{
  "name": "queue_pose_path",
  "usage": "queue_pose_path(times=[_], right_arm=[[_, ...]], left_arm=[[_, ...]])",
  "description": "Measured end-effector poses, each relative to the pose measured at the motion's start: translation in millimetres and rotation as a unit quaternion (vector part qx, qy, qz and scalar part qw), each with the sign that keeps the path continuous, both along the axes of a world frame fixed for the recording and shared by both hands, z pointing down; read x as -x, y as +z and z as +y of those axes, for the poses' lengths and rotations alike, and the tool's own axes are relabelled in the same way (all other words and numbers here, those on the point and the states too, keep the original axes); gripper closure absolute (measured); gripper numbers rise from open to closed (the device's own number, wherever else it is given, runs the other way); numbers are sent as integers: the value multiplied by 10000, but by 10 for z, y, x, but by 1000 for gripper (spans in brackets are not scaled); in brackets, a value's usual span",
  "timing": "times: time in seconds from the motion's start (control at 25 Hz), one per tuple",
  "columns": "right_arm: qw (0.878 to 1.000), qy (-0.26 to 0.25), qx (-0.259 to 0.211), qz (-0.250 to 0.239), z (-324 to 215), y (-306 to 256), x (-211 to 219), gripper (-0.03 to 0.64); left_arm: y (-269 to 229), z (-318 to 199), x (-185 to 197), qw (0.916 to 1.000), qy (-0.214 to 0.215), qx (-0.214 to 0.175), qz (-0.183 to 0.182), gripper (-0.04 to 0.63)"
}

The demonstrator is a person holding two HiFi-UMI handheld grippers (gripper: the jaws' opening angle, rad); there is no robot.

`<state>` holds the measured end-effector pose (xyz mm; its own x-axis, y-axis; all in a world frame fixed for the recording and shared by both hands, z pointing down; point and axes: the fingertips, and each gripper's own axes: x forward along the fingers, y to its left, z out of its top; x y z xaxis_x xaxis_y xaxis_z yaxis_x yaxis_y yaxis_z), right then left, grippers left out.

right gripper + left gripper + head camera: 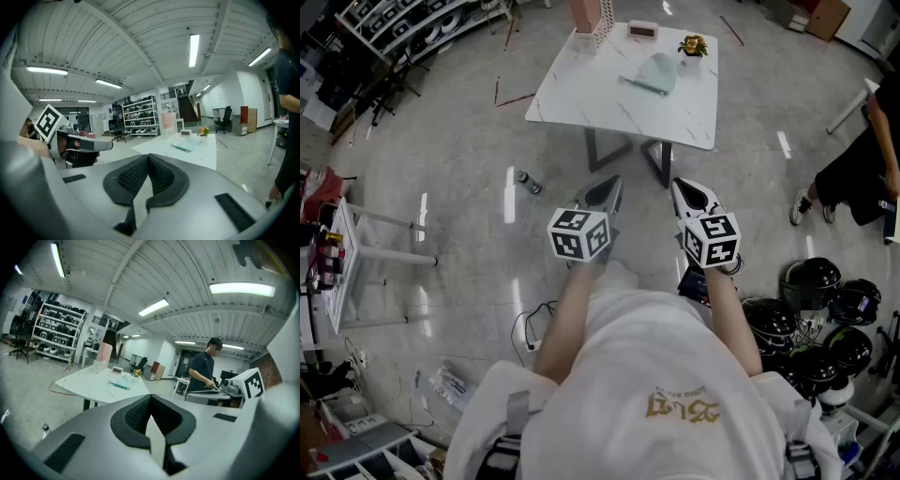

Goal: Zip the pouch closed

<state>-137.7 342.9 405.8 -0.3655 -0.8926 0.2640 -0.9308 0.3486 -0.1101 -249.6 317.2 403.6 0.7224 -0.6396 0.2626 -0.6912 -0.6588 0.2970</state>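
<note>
The pouch [659,73] is a pale teal, see-through bag with a green zip edge. It lies flat on the white marble table [581,89] at the far side of the head view. It also shows small and distant as the pouch [121,382] in the left gripper view and the pouch [184,146] in the right gripper view. My left gripper [602,195] and right gripper [691,197] hang side by side over the floor, well short of the table. Both are shut with nothing between the pads, as the left gripper [150,398] and right gripper [148,157] show up close.
A pink holder [587,14], a small pink clock [642,30] and a flower pot [693,45] share the table. A can [528,182] lies on the floor. Several black helmets [812,281] sit at the right. A person [861,161] stands at the right edge.
</note>
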Motion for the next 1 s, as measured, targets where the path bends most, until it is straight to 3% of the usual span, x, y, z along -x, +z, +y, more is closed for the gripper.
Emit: queue_pose_path(times=[0.52, 0.56, 0.64, 0.68, 0.84, 1.0], right_arm=[[9997, 236, 82, -69, 2, 41, -215, 604], [9994, 324, 88, -78, -6, 44, -254, 604], [9990, 400, 100, -179, -12, 37, -306, 568], [9988, 406, 116, -255, -7, 36, -322, 522], [9977, 515, 171, -403, -9, 83, -421, 497], [9961, 629, 276, -553, -132, 160, -543, 489]], left_arm=[[-8, -55, -81, 9998, -164, -45, 42, 577], [-15, -62, -90, 9998, -194, -48, 96, 568], [-26, -81, -120, 9994, -233, 17, 236, 415], [-27, -94, -131, 9992, -279, 57, 284, 394], [32, -148, -199, 9989, -427, 106, 156, 388], [117, -233, -336, 9997, -212, 134, -12, 375]])
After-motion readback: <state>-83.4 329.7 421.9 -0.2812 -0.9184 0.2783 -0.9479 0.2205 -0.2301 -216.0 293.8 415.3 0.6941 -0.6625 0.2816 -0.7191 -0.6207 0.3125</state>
